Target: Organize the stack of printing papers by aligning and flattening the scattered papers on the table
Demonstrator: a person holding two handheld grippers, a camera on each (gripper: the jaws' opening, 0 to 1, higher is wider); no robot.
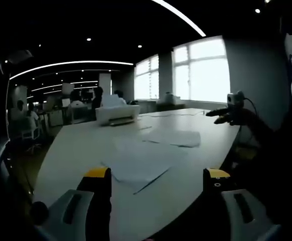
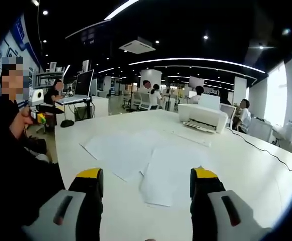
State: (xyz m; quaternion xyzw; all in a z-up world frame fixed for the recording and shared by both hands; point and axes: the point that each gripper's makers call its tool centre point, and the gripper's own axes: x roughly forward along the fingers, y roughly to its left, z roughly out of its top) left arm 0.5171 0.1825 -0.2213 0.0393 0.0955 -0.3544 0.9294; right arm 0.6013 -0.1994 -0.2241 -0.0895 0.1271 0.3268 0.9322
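Observation:
Loose white printing papers (image 1: 141, 163) lie scattered on the white table (image 1: 81, 145), with another sheet (image 1: 173, 136) farther off. In the right gripper view the same papers (image 2: 128, 150) overlap a nearer sheet (image 2: 168, 175). My left gripper (image 1: 158, 183) stands open above the table's near edge, nothing between its yellow-tipped jaws. My right gripper (image 2: 143, 186) is open too, held just short of the nearest sheet. The other gripper (image 1: 231, 113) shows at the right of the left gripper view.
A white printer (image 2: 202, 117) sits on the table beyond the papers, also seen as the printer (image 1: 117, 113), with a cable (image 2: 266, 150) trailing right. A person in dark clothes (image 2: 10, 165) stands at the table's left. Several people sit at desks behind. Bright windows (image 1: 201, 73) line one wall.

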